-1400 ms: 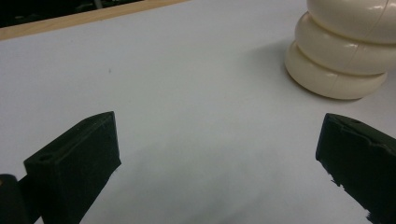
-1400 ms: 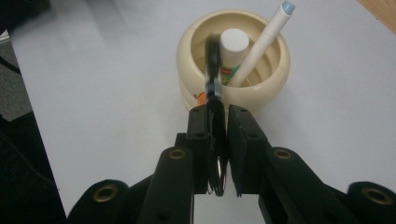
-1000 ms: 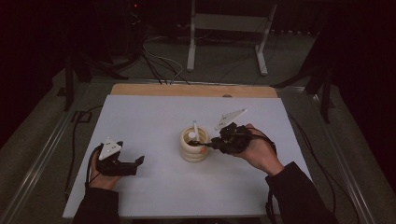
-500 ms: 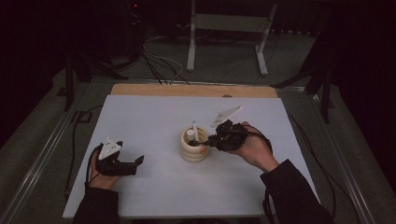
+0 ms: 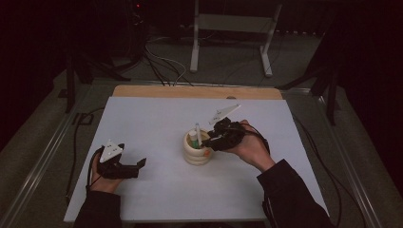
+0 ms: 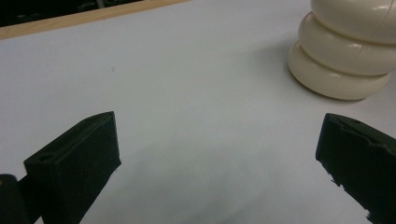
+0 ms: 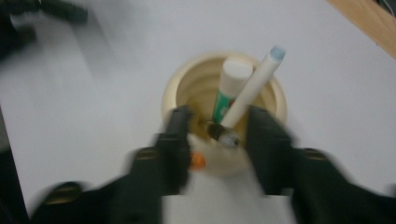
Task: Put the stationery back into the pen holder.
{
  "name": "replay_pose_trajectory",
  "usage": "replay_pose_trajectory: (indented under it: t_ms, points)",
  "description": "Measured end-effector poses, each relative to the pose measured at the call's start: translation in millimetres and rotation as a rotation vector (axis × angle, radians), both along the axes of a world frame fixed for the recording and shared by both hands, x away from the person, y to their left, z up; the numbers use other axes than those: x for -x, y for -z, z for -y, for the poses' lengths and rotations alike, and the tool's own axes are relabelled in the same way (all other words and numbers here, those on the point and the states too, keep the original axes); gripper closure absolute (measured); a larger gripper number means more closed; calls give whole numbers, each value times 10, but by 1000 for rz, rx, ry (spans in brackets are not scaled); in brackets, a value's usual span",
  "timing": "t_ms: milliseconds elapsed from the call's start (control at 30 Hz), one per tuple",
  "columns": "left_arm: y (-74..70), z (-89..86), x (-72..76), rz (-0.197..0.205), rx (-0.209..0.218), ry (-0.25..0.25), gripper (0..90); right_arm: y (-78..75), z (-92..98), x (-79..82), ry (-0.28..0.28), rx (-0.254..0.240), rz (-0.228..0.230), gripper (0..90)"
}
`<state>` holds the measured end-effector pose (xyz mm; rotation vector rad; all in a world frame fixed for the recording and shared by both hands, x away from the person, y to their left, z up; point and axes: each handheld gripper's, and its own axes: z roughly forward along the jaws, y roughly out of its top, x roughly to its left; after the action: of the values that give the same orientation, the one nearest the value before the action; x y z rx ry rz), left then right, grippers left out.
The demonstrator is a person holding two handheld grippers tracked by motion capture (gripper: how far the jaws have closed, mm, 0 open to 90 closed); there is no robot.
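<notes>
Lower left of the high view: left gripper [image 5: 138, 165] resting on the white table [image 5: 152, 118], jaws spread wide with nothing between them. Centre: cream ribbed holder [image 5: 197, 153] standing upright, a white marker [image 5: 198, 132] and a green-labelled glue stick [image 5: 192, 138] leaning inside. Just right of it: right gripper [image 5: 207, 140] at the rim, jaws just opened and apart, apparently released, though blurred. Beyond: wooden table edge [image 5: 190, 91].

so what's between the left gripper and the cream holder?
Nothing: bare white table between left gripper and cream holder, seen in high view and left gripper view.
</notes>
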<state>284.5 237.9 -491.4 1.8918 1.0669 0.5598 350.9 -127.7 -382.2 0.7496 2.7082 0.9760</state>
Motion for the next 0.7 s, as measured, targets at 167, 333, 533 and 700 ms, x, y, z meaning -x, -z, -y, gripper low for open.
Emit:
replay_pose_trajectory:
  t_ms: [167, 333, 533, 700]
  points:
    - [-7, -28, 5, 5, 7, -11, 1, 37, 93, -37, 80, -78, 24, 261]
    - [-16, -48, 7, 10, 11, -26, 1, 51, 235, -48, 137, -117, 62, 146]
    - [-35, -89, 8, 20, 17, -49, 1, 64, 414, -24, 193, -162, 119, 84]
    - [-56, -136, 19, 30, 28, -68, 1, 107, 590, -5, 246, -198, 144, 53]
